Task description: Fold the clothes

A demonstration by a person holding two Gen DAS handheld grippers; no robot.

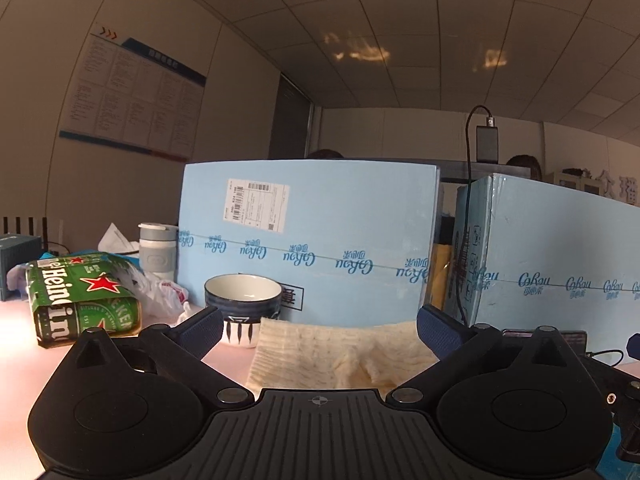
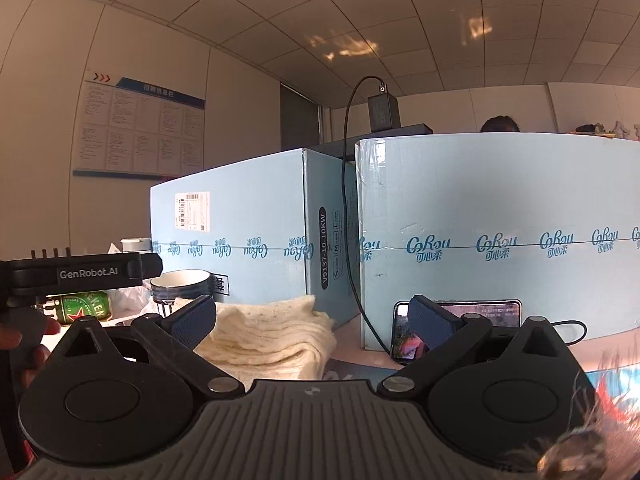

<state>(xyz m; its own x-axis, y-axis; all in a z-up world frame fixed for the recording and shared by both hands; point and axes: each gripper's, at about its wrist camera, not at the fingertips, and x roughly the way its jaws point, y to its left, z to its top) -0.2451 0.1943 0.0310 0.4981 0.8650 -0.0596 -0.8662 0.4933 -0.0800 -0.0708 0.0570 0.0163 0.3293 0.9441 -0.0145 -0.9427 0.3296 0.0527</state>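
Note:
A cream knitted garment point(image 1: 340, 356) lies folded in layers on the pale table, seen in the right wrist view as a stack point(image 2: 268, 340). My left gripper point(image 1: 320, 330) is open, its blue-padded fingers spread to either side of the garment's near edge, nothing between them. My right gripper point(image 2: 312, 320) is open too, just right of the garment stack, with the left pad point(image 2: 196, 320) near its edge. The left gripper's body point(image 2: 76, 272), held by a hand, shows at the left of the right wrist view.
Two tall light-blue cartons point(image 1: 308, 236) point(image 2: 500, 240) wall off the table's back. A blue-and-white bowl point(image 1: 242, 300), a green Heineken pack point(image 1: 80, 296), a lidded cup point(image 1: 158, 248) and plastic bags sit left. A phone point(image 2: 460, 324) leans on the right carton, a charger cable point(image 2: 346, 216) hanging between.

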